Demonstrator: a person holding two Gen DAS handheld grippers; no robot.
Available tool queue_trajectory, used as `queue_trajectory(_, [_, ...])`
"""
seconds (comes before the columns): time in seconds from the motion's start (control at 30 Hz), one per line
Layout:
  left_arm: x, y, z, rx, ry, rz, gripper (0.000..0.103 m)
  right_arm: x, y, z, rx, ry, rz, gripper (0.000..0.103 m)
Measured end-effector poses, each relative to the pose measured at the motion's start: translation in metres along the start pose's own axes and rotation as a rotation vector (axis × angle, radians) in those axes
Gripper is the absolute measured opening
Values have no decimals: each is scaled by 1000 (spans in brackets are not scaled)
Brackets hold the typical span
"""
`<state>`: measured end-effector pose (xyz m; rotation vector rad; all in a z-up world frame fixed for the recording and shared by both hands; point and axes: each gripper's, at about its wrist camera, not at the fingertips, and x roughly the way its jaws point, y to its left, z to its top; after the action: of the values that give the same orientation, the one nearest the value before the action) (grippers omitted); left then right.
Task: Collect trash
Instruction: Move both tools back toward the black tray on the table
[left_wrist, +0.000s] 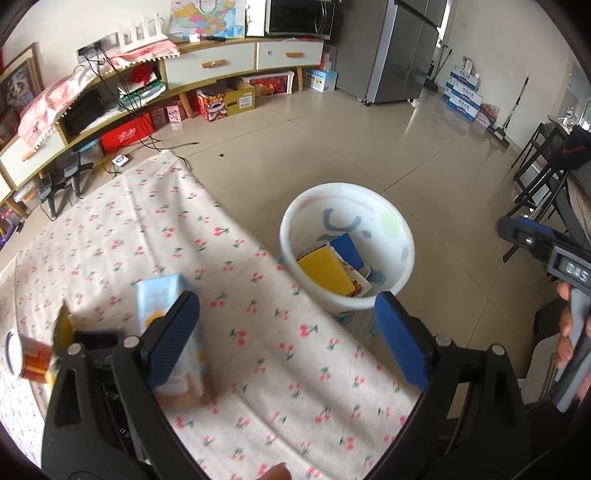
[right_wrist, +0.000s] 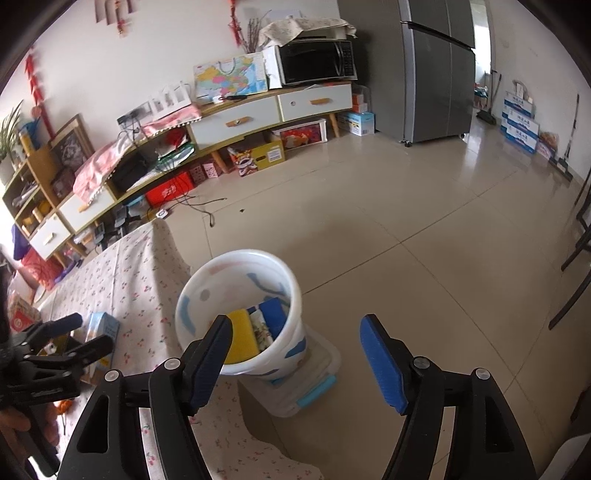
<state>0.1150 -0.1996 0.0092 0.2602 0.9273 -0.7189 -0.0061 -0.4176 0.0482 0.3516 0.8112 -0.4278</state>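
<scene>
The left gripper (left_wrist: 286, 332) hangs with jaws wide apart and nothing between them over the cherry-print cloth on the table (left_wrist: 147, 229). A pale blue carton (left_wrist: 162, 299) stands beside its left finger. Beyond the table's edge, a white bin (left_wrist: 402, 236) holds a yellow packet (left_wrist: 325, 271) and blue packet (left_wrist: 347, 251).

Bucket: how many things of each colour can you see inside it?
Yellow: 1, the yellow piece
Blue: 1, the blue piece
White with pictures: 1, the patterned piece
Total: 3 showing in the bucket; more may hide underneath.
</scene>
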Motion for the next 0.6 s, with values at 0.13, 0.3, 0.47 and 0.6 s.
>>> queue_trajectory(0.13, [-26,15,-15,-12,-35,6,97,-2,19,-1,-26,5,26,76])
queue_trajectory(0.3, [-52,36,-34,-31,-63,25,98,-5,42,-4,-57,12,47,80])
queue_trajectory(0.47, [-70,67,-54,-86,-72,52,99,-4,66,-8,-87,18,49,82])
queue_trajectory(0.6, [-80,93,-71,-129,-62,76,99,1,88,-13,-126,32,57,83])
